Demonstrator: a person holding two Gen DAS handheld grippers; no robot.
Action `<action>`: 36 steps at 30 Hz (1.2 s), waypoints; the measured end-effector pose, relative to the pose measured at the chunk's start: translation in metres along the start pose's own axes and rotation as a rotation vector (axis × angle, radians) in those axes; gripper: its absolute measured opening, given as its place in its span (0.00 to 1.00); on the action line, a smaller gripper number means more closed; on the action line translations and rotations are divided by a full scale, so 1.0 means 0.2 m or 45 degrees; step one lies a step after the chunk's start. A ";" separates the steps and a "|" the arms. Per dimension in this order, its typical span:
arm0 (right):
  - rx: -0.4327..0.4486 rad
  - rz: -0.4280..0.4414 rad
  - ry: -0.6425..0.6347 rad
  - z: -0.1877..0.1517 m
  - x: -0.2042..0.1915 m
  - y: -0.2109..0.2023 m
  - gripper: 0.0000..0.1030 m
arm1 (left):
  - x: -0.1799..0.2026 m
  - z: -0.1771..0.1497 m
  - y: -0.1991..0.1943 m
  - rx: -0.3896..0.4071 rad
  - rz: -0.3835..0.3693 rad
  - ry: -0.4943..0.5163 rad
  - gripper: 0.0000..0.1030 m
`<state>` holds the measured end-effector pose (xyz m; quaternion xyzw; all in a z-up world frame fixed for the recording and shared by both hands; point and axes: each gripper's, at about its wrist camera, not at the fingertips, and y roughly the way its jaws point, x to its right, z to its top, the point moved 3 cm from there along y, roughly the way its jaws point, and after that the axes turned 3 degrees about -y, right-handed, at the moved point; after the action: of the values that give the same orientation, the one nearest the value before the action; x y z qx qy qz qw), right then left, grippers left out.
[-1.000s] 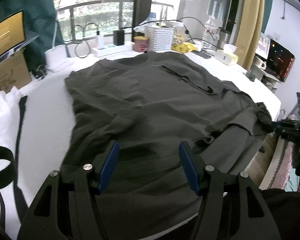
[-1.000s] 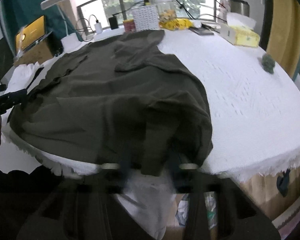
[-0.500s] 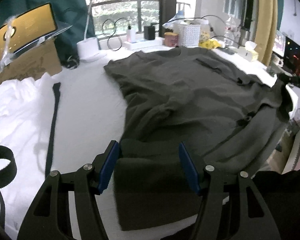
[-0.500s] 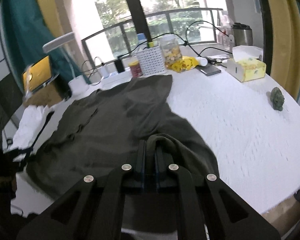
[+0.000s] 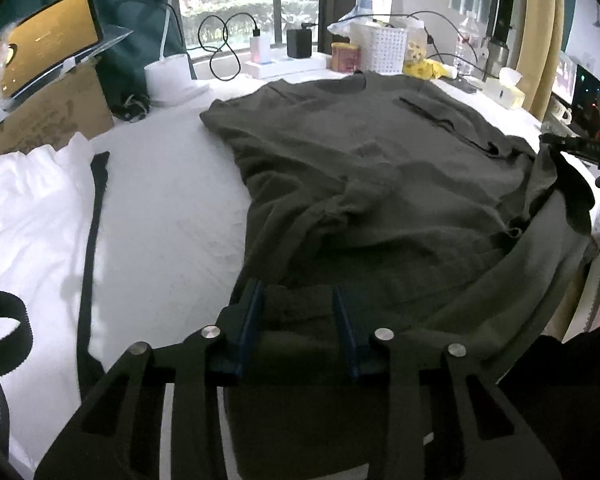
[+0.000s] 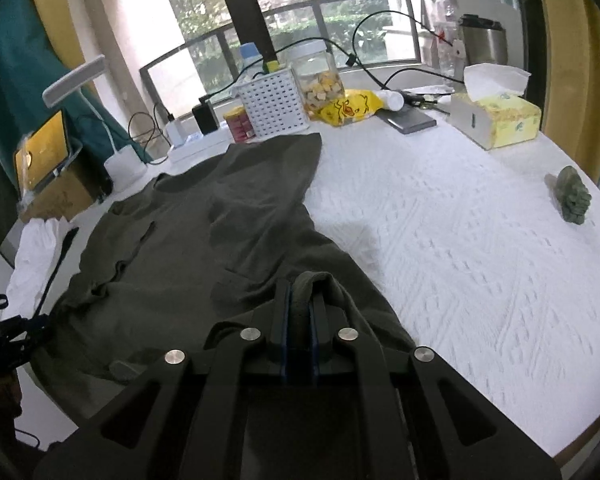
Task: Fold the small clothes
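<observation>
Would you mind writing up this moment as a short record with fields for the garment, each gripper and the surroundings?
garment: dark olive shirt spread on a white tablecloth
left gripper: closing, hem fabric between its blue pads
right gripper: a fold of the shirt bunched between its pads, jaws opening
beside shirt: white cloth on its left
far edge: white basket, tissue box

My dark olive shirt (image 5: 380,184) lies spread and rumpled on the white tablecloth (image 6: 460,240), its near hem hanging over the edge, 1 bunched fold raised at its right side.
</observation>
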<state>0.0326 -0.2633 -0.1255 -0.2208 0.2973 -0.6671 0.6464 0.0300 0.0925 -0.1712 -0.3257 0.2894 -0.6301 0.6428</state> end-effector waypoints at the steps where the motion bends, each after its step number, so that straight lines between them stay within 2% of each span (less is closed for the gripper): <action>1: 0.013 -0.004 -0.016 0.00 0.00 -0.01 0.43 | 0.00 0.00 0.00 -0.001 0.004 -0.004 0.33; 2: 0.031 -0.021 -0.047 0.00 0.01 -0.04 0.61 | 0.00 0.00 0.00 -0.002 0.006 -0.010 0.33; 3: 0.040 -0.046 -0.070 0.01 0.01 -0.05 0.66 | 0.00 0.00 0.00 -0.004 0.011 -0.016 0.33; 5: 0.059 -0.118 -0.144 0.01 0.02 -0.09 0.66 | 0.00 -0.02 0.01 -0.009 0.019 -0.026 0.20; 7: 0.066 -0.142 -0.175 0.01 0.03 -0.11 0.66 | 0.01 -0.02 0.00 0.001 0.030 -0.039 0.18; 8: 0.066 -0.174 -0.206 0.00 0.05 -0.12 0.66 | 0.01 -0.03 0.00 0.006 0.028 -0.047 0.12; 13: -0.016 -0.275 -0.315 -0.04 0.09 -0.06 0.66 | 0.03 -0.02 -0.04 0.042 0.034 -0.062 0.09; 22: -0.051 -0.157 -0.462 0.01 -0.04 0.14 0.66 | 0.02 0.00 -0.12 0.080 0.053 -0.085 0.09; 23: -0.057 -0.143 -0.480 0.01 -0.06 0.16 0.64 | 0.02 -0.01 -0.13 0.080 0.046 -0.096 0.09; 25: -0.066 -0.141 -0.504 0.01 -0.07 0.18 0.30 | 0.01 -0.01 -0.13 0.074 0.016 -0.127 0.09; 26: -0.077 -0.143 -0.512 0.00 -0.07 0.20 0.03 | 0.01 -0.02 -0.13 0.069 0.014 -0.134 0.09; 33: 0.023 -0.150 -0.446 0.01 -0.03 0.09 0.03 | 0.02 -0.09 -0.11 0.002 -0.019 -0.151 0.09; 36: 0.050 -0.175 -0.422 0.01 0.00 0.03 0.03 | 0.03 -0.11 -0.10 -0.033 0.000 -0.127 0.09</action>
<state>0.0376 -0.2642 -0.1277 -0.3348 0.1579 -0.6698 0.6437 0.0002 0.0853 -0.1692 -0.3650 0.2650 -0.6094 0.6521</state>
